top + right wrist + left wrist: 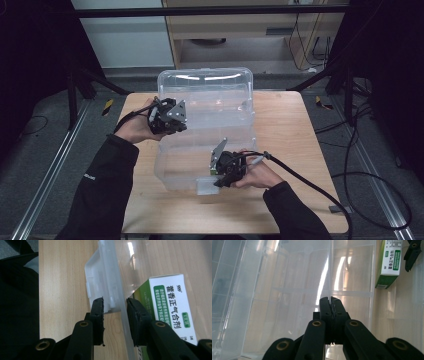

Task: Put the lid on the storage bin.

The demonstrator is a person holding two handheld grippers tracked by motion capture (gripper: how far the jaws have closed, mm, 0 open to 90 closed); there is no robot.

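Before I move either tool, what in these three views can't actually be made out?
- Green and white box: lower end cut off by the frame edge and the right tool in the right gripper view; top cropped in the left gripper view.
- Its print: too small in the high view.
- Clear bin: whether the left tool pinches a rim or a divider; transparent walls overlap in glare.

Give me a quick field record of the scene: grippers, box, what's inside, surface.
left gripper: jaws shut on a thin clear wall of the box
right gripper: jaws open, straddling the box's front wall by its latch
clear plastic box: lid open, standing up at the far side
contents: green-and-white medicine carton, inside by the front wall
surface: wooden table
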